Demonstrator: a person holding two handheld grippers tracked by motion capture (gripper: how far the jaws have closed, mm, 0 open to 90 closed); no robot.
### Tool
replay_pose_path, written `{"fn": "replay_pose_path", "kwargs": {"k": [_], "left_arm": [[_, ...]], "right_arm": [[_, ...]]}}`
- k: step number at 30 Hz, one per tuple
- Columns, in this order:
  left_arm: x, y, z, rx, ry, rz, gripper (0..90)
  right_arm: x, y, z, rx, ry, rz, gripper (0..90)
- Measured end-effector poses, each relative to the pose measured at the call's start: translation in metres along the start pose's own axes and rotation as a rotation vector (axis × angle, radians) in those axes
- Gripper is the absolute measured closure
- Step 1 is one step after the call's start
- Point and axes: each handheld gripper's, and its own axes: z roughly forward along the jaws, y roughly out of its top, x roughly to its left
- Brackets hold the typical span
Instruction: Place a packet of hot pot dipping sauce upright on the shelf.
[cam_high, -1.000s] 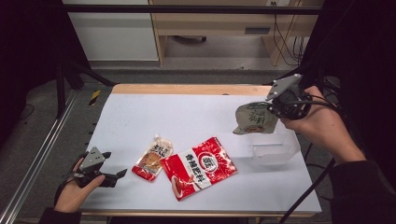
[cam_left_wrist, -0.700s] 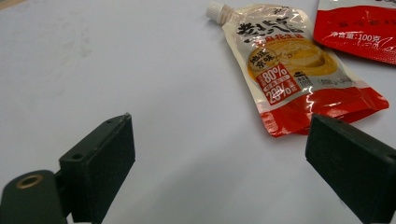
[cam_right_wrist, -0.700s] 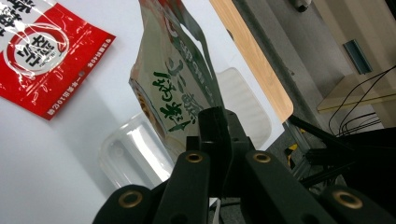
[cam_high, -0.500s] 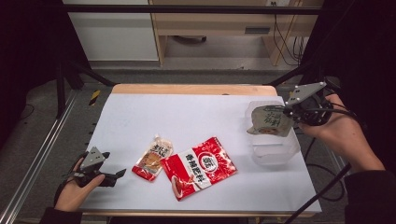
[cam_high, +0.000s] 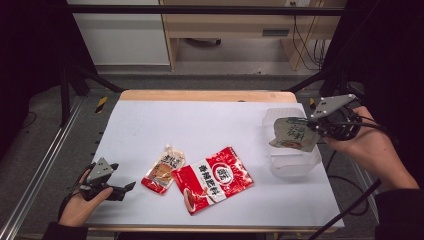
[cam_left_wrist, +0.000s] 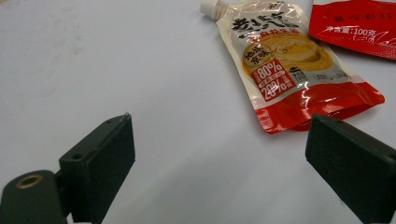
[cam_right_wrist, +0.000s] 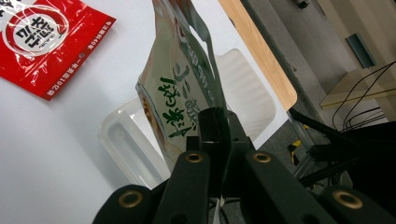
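Note:
My right gripper (cam_high: 311, 125) is shut on a grey-green pouch (cam_high: 292, 135) with green lettering and holds it above a clear plastic tray (cam_high: 295, 162) at the table's right side. From the right gripper view the pouch (cam_right_wrist: 180, 93) rises from the closed jaws over the tray (cam_right_wrist: 126, 144). A big red packet (cam_high: 212, 177) and a small spouted sauce pouch (cam_high: 162, 167) lie flat near the table's front middle. My left gripper (cam_high: 125, 189) rests open at the front left corner. Its view has the sauce pouch (cam_left_wrist: 285, 60) ahead to the right, apart from the jaws.
The white table sheet (cam_high: 200, 125) has free room at the back and left. A wooden edge (cam_high: 205, 95) runs along the far side. Metal rails (cam_high: 45, 160) flank the table on the left, and cables trail on the right.
My right gripper has carried the grey-green pouch rightward and downward, over the clear tray. The left gripper has stayed in place, open.

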Motion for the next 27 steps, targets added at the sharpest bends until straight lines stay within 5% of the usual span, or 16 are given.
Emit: {"fn": "replay_pose_path", "kwargs": {"k": [27], "left_arm": [[0.0,0.0,0.0,-0.002,-0.005,-0.005,8.0]], "right_arm": [[0.008,-0.014,0.0,-0.002,0.059,-0.014,90.0]]}}
